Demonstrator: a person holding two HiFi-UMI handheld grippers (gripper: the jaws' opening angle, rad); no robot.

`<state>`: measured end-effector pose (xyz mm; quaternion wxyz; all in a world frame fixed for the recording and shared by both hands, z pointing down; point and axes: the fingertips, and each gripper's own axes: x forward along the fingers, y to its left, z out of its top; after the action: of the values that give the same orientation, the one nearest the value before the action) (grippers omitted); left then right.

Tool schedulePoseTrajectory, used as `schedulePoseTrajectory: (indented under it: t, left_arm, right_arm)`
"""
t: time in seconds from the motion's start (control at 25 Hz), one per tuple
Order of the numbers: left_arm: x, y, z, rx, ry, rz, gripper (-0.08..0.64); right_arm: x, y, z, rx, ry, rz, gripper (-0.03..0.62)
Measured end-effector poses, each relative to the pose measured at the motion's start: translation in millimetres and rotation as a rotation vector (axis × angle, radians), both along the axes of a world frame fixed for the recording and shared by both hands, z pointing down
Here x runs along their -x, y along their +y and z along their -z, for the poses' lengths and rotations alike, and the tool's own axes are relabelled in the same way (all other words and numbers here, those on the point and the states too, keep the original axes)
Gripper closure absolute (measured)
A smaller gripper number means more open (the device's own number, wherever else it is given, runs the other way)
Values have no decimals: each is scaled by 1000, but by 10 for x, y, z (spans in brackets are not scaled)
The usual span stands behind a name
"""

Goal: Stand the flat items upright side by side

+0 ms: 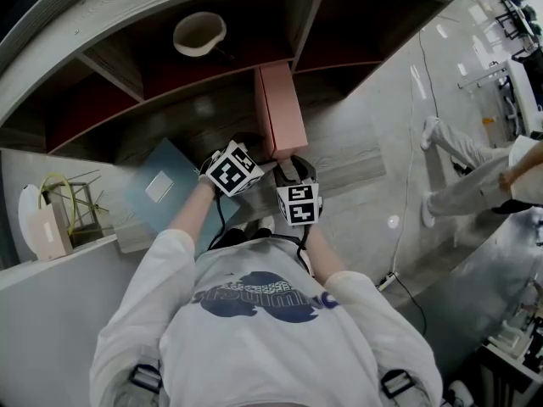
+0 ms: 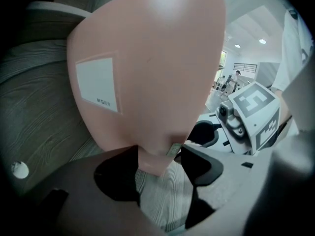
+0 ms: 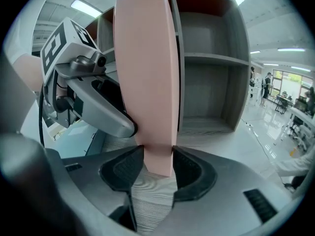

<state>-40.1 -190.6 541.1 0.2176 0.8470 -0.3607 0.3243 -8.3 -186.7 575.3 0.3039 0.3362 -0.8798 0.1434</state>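
The tall pink flat box (image 3: 147, 82) stands upright on the grey wood-grain shelf board (image 2: 39, 122). The right gripper (image 3: 158, 161) clamps its narrow edge and the left gripper (image 2: 158, 156) pinches its lower corner. I keep it vertical, then release one side at a time.

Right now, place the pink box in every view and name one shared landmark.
Head view: pink box upright at centre.
Left gripper view: pink box fills centre, labelled face showing.
Right gripper view: pink box centre, narrow edge, between the jaws.
Shared landmark: the wood-grain shelf board.
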Motion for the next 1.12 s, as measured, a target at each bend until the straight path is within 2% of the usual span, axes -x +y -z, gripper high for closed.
schedulePoseTrajectory:
  t: [0.24,0.72,1.12]
  left_arm:
    - [16,-131,-51,-2,11,2,279]
    - [93,-325,-6,9,7,61,279]
    - [110,-430,-13,14,11,83,279]
  right_arm:
    - [30,-128,35,-15,3,-11,414]
    - [72,-343,39,-20,18,-4,422]
    - [97,-463,35,-15,24,28,422]
